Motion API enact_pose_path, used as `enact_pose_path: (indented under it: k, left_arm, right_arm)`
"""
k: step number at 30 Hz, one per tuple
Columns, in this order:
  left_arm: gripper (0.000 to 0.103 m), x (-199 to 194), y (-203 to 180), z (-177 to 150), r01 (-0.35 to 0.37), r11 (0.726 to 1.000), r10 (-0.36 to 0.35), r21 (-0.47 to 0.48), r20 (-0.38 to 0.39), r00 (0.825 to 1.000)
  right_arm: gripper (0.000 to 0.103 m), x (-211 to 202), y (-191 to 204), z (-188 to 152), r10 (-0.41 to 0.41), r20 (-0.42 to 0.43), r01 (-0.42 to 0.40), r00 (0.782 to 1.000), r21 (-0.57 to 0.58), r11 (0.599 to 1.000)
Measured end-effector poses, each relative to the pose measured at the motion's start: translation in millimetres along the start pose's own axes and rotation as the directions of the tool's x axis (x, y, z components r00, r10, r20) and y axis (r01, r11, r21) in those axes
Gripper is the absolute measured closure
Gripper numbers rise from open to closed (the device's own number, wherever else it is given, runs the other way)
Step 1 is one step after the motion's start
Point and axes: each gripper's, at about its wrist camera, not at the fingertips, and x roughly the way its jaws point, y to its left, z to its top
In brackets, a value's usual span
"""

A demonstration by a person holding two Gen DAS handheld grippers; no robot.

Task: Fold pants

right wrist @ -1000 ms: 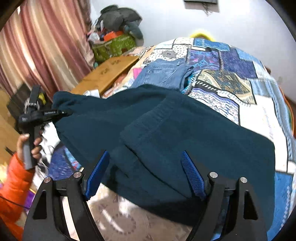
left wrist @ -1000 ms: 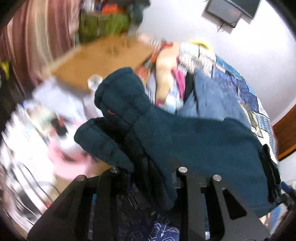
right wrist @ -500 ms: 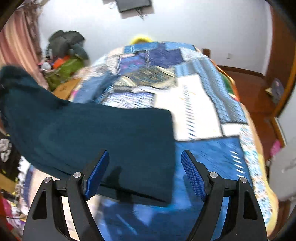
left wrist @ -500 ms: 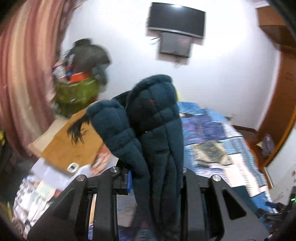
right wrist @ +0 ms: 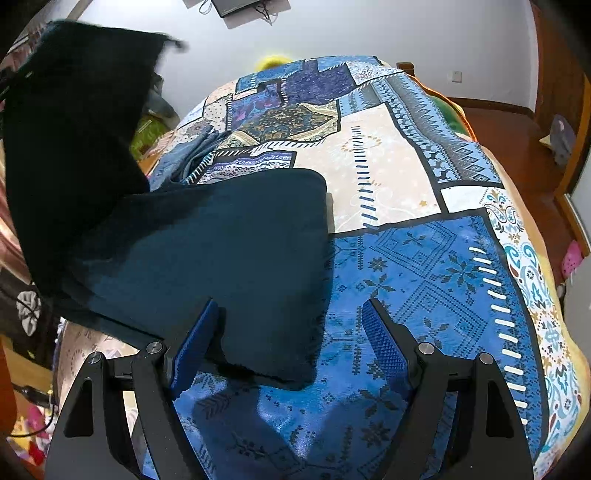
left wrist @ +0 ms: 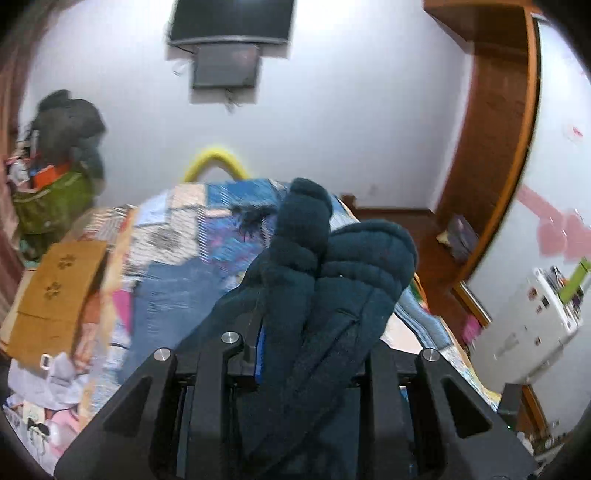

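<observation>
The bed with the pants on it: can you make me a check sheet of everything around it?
Surface: patchwork bedspread, blue and cream, on a bed.
Job's things: dark teal pants, one part flat on the bedspread, the other part lifted at the left.
Clutter: blue jeans on the bed; cardboard box and loose items beside it.
Grippers: left gripper shut on bunched pants fabric; right gripper with jaws open over the pants' near corner, gripping nothing.
Cables: wires hang under the wall screen.
Surroundings: white wall, wooden door frame, green bag.
</observation>
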Motion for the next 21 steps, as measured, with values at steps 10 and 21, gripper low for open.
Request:
enact_pose_path:
  k: [10, 21]
  left_arm:
    - [0.077, 68.2, -92.0, -56.5, 0.119, 0.988, -0.090, 0.103, -0.254, 0.963]
    - [0.060, 76.9, -121.9, -113.1, 0.150, 0.962, -0.038, 0.230, -0.427, 0.903]
  right_arm:
    - [0.026, -5.6, -0.6, -4.5, 0.006, 0.013, -0.006, 1.000, 0.006, 1.000]
    - [0.026, -16.0, 2.6, -9.6, -0.010, 0.034, 0.010, 0.999, -0.007, 1.000]
